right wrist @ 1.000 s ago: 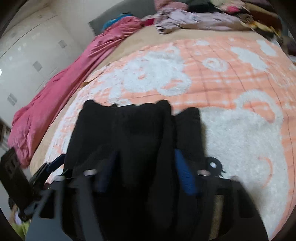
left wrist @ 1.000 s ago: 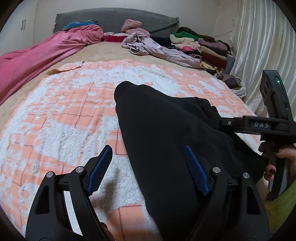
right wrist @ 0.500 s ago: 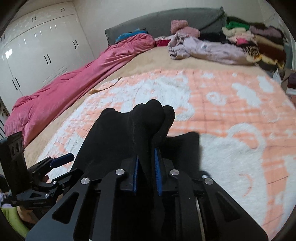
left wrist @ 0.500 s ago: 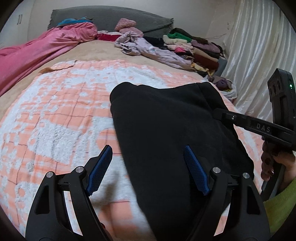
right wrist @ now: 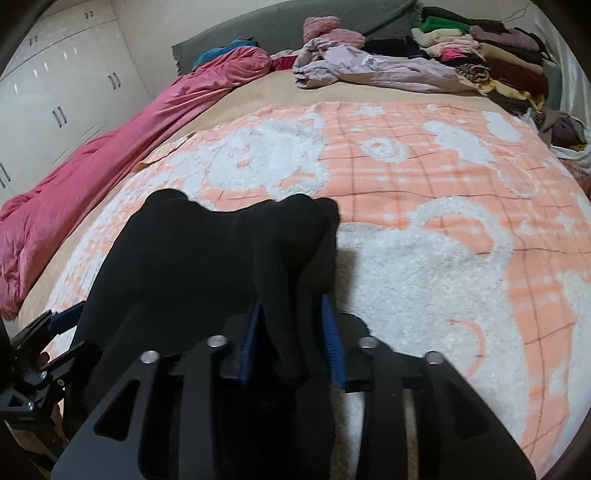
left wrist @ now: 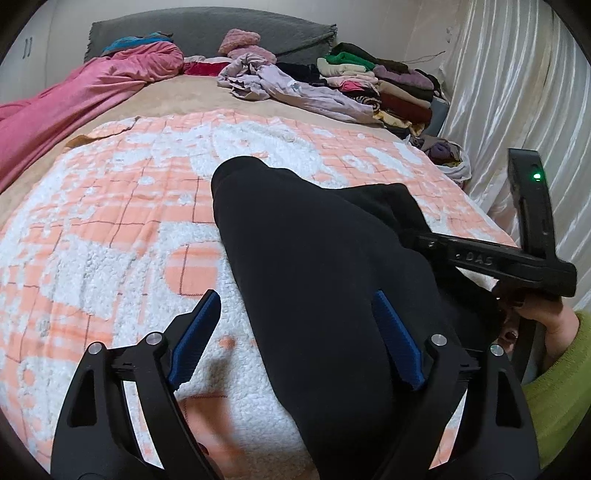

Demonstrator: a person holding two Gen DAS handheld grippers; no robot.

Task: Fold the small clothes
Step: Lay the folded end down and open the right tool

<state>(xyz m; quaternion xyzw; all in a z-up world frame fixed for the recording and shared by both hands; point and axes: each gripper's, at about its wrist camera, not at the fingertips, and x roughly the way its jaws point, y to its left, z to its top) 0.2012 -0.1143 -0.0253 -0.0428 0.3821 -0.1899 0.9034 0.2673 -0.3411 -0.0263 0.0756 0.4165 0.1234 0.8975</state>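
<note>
The right hand-held gripper is clenched on a bunched fold of the black garment, its blue pads pressing the cloth from both sides. The left hand-held gripper is released, its blue pads spread wide; the garment passes between them, touching the right-hand pad while the left-hand one hangs clear over the blanket. The garment drapes from the right grip down onto the orange-and-white blanket covering the bed (the fleece carries a grid and pale curly shapes). Farther out, a pink duvet lies along the left edge of the bed, a lilac garment sprawls near the grey headboard, and stacked folded clothes sit at the far right corner beside the white curtain.
</note>
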